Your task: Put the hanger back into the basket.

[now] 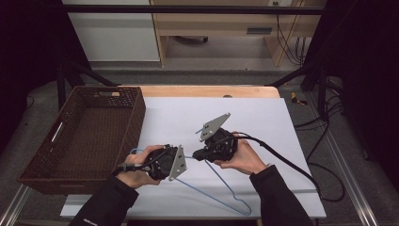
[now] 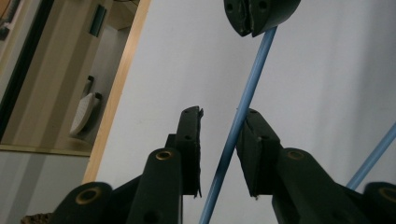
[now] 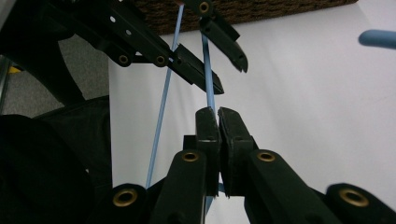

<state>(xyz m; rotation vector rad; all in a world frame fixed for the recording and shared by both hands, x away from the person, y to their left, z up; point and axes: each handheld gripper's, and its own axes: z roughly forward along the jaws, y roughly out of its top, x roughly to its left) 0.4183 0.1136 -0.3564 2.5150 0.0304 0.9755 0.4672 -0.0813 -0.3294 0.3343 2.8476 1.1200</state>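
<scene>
Between my left claw's (image 2: 218, 140) still-parted pads runs the blue wire hanger (image 2: 243, 112); my right claw (image 3: 218, 116) clamps it. Closing off-centre could twist it loose.

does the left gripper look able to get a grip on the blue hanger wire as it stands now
Probably yes: the blue hanger wire already runs between the left gripper jaws, which are not yet pressed on it, with nothing between. The right gripper clamps the same wire farther along.
</scene>
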